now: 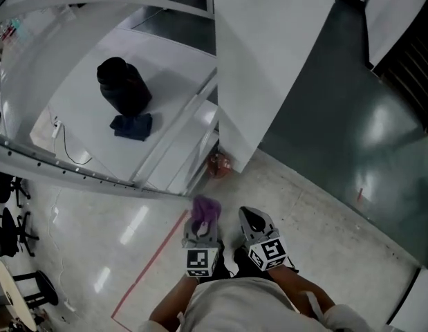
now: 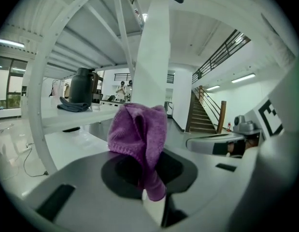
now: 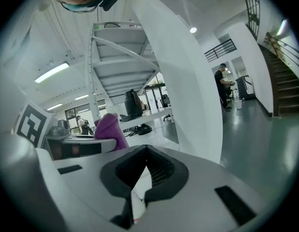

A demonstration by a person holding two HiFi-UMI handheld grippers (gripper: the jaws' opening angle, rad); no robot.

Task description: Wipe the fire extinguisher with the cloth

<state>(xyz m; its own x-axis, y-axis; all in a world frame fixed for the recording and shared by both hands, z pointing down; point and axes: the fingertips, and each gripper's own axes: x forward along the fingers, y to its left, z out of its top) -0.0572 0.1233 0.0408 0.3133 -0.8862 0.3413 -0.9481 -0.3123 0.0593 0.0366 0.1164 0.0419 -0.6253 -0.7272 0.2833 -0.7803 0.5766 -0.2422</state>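
Note:
A purple cloth is pinched in my left gripper, and its loose end stands up past the jaws. Beside it on the right, my right gripper is shut with nothing in it; its pads meet at the far tip. Both grippers are held side by side above the shiny floor, close to the person's body. A small reddish thing sits on the floor at the foot of the white pillar, ahead of the grippers; it is too small to tell whether it is the fire extinguisher.
A white table at the left carries a black jug and a dark blue cloth. A slanted white pillar rises ahead. Red tape crosses the floor. Stairs and a distant person lie beyond.

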